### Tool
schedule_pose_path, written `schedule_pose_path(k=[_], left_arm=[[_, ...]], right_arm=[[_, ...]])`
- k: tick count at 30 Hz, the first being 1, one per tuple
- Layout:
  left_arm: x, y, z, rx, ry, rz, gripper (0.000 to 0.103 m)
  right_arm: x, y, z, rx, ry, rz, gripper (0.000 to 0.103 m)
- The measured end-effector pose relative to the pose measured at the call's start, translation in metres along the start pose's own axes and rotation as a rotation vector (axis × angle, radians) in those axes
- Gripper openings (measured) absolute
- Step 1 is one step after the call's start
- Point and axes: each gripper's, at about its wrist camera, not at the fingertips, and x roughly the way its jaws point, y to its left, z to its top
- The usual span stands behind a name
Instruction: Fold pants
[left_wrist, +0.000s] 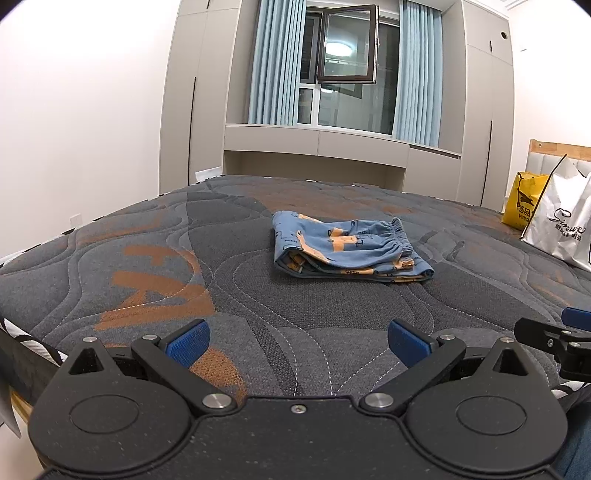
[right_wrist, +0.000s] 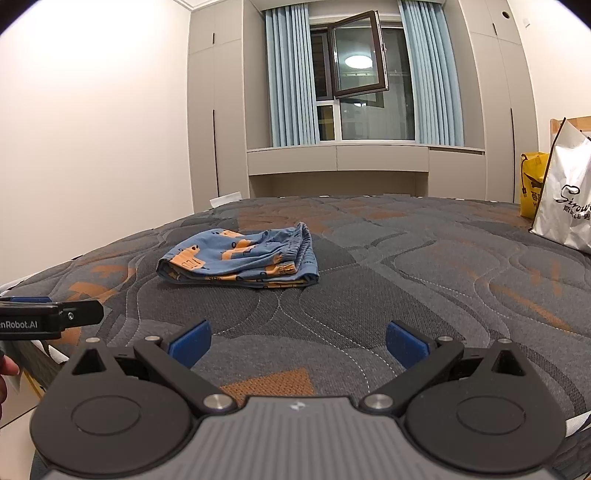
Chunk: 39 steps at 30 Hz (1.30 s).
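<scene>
Blue pants with orange prints (left_wrist: 343, 245) lie folded into a small stack in the middle of the grey and orange mattress (left_wrist: 258, 295), elastic waistband to the right. They also show in the right wrist view (right_wrist: 240, 260). My left gripper (left_wrist: 297, 345) is open and empty near the mattress's front edge, well short of the pants. My right gripper (right_wrist: 297, 345) is open and empty, also near the front edge. Each gripper shows at the side of the other's view: the right one (left_wrist: 554, 338), the left one (right_wrist: 51, 317).
A white shopping bag (left_wrist: 561, 218) and a yellow bag (left_wrist: 522, 203) stand at the mattress's right side by the headboard. Wardrobes and a window with blue curtains (left_wrist: 347, 70) lie beyond the far edge. A white wall is on the left.
</scene>
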Motion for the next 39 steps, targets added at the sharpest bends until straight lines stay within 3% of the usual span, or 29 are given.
schedule_pose_path(k=[39], left_arm=[[0.021,-0.008,0.0,0.015,0.068,0.019,0.102]], right_arm=[[0.016,-0.006,-0.005,0.007,0.037,-0.009,0.103]])
